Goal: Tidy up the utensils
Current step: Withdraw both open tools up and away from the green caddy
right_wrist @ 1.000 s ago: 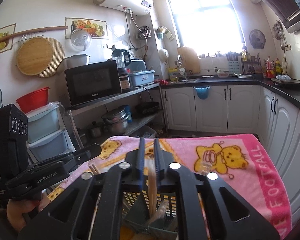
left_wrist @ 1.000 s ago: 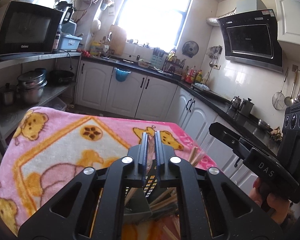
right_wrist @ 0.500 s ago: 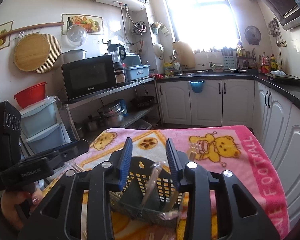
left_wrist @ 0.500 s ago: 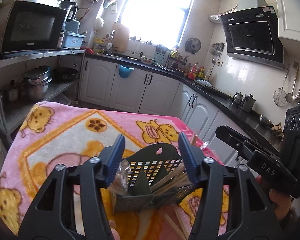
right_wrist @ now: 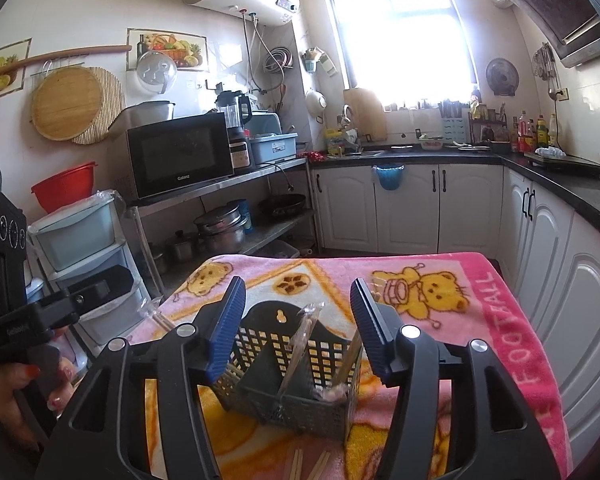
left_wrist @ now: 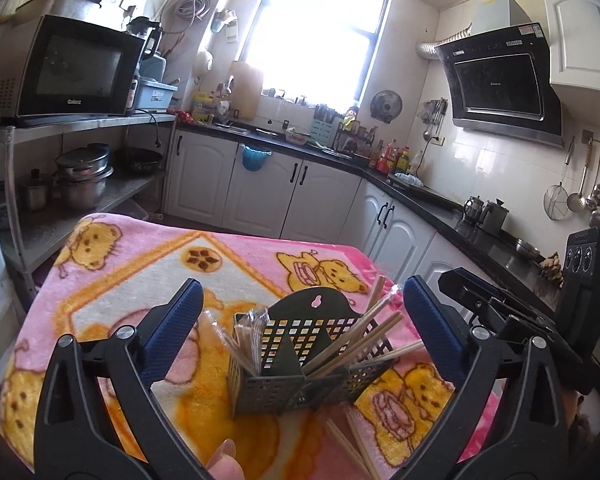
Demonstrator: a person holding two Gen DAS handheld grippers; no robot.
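A dark perforated utensil caddy (left_wrist: 300,364) (right_wrist: 296,364) stands on the pink bear blanket (left_wrist: 120,280). Clear-wrapped chopsticks (left_wrist: 246,336) lean in its left compartment in the left wrist view, and bare wooden chopsticks (left_wrist: 364,332) fan out of the right one. In the right wrist view another wrapped pair (right_wrist: 300,344) leans in the caddy. My left gripper (left_wrist: 300,308) is open wide, its jaws still opening, just short of the caddy. My right gripper (right_wrist: 298,316) is about half open and opening. Neither one's pads touch anything.
Loose bare chopsticks (left_wrist: 352,440) (right_wrist: 308,464) lie on the blanket in front of the caddy. A wrapped pair (right_wrist: 156,314) lies near the table's left edge. A hand (right_wrist: 16,392) holds the other gripper's handle. White cabinets (right_wrist: 540,260) and a steel shelf (left_wrist: 80,208) flank the table.
Both grippers were shut on wrapped chopsticks over the caddy. Both have opened, the wrapped chopsticks now stand in the caddy, and both grippers have drawn back from it.
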